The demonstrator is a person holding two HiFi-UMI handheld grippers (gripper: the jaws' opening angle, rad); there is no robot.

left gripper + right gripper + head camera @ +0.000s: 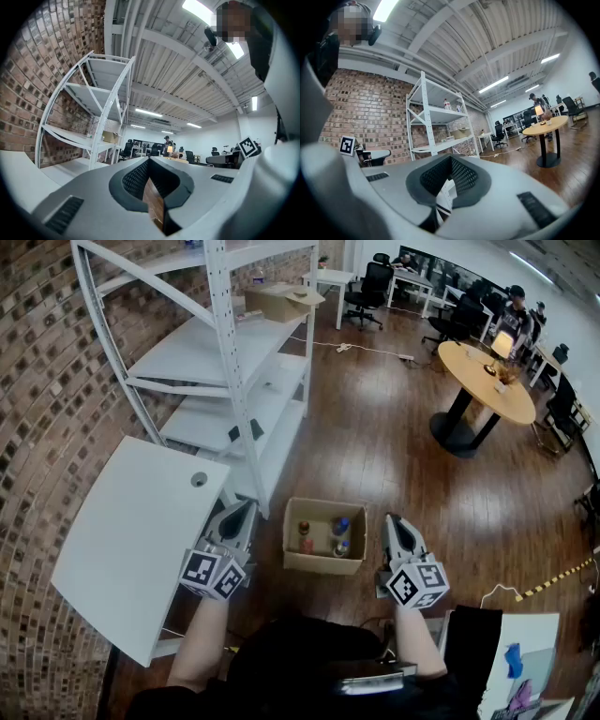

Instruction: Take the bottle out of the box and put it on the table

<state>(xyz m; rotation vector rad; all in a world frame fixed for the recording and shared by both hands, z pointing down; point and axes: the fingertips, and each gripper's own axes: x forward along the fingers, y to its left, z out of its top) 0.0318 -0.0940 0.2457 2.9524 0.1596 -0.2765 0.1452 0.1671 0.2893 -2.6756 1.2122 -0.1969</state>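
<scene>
Left claw (246,509), right claw (392,520) closed, flanking box (322,564) of bottles (340,526), labels unreadable

Office with wooden floor (375,451)
White shelving rack (199,348) beside brick wall (37,381); round wooden table (476,376) well apart.

The bottles (323,532) in the box (292,562) are too small to count surely or to read; three or four tops show. The left gripper (246,509) covers a bit of the tabletop's (122,540) right edge. The shelf (202,343) runs off the top edge. At lower right a white board (534,638) is cut by the bottom edge; the blue thing (514,659) on it cannot be made out.
</scene>
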